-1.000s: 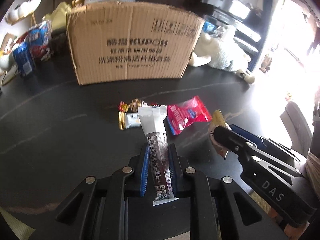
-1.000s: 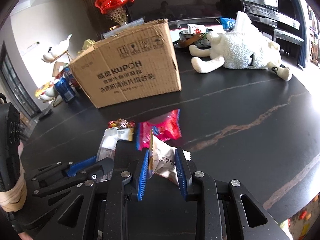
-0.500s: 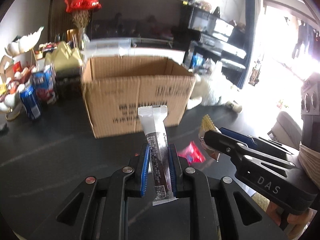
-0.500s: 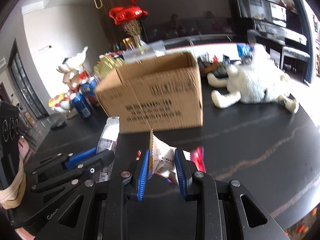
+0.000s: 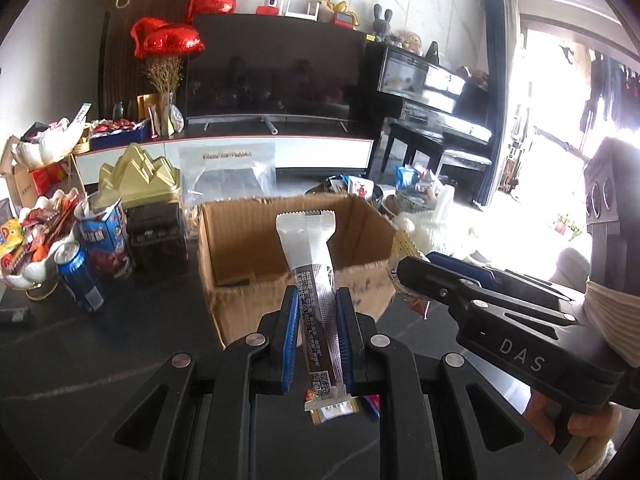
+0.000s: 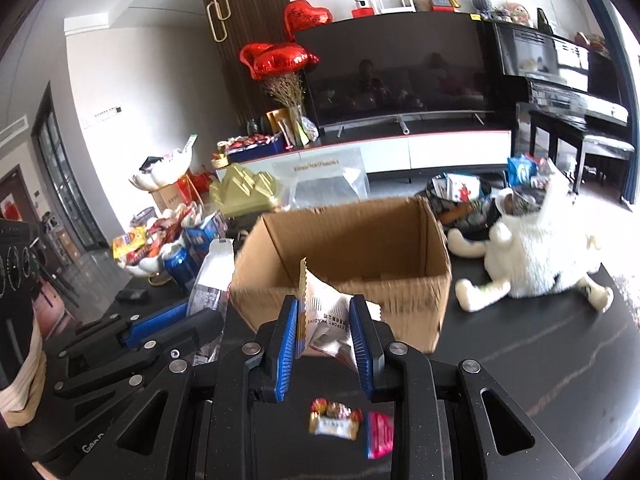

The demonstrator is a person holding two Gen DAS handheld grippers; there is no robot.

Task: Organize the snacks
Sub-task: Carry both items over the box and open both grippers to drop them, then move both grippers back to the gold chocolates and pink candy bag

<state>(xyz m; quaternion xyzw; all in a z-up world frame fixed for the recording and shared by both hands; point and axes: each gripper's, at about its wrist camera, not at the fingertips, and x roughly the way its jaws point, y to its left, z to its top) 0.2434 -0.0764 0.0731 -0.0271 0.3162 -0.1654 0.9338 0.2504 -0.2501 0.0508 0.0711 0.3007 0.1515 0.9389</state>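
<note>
- At the far left of the dark marble-veined table (image 5: 100, 360), a blue drinks can (image 5: 80, 278) stands upright beside a taller blue-and-red tin (image 5: 105, 240); both are well apart from the tongs.
- The left gripper (image 5: 316, 314) has its blue-padded jaws clamped on a long white-and-brown snack bar wrapper (image 5: 314, 280). The bar runs lengthwise between the pads, its white crimped end sticking out ahead of the tips and its barcode end trailing behind them.
- Seen from the left wrist, that white end overlaps the open top of the brown cardboard box (image 5: 256, 240), which stands on the table just ahead.
- The right gripper (image 6: 326, 328) sits just beside the left one, jaws pressed onto a crumpled white-and-gold snack packet (image 6: 324, 312). Its serrated edge stands upright above the pads, in line with the box's near wall.
- Below the right gripper, loose on the table, lie a small white-and-gold wrapped sweet (image 6: 334, 424) and a pink foil packet (image 6: 378, 434), touching or nearly so.
- To the right of the box a white plush toy (image 6: 532, 256) sprawls on the table, apart from both grippers.
</note>
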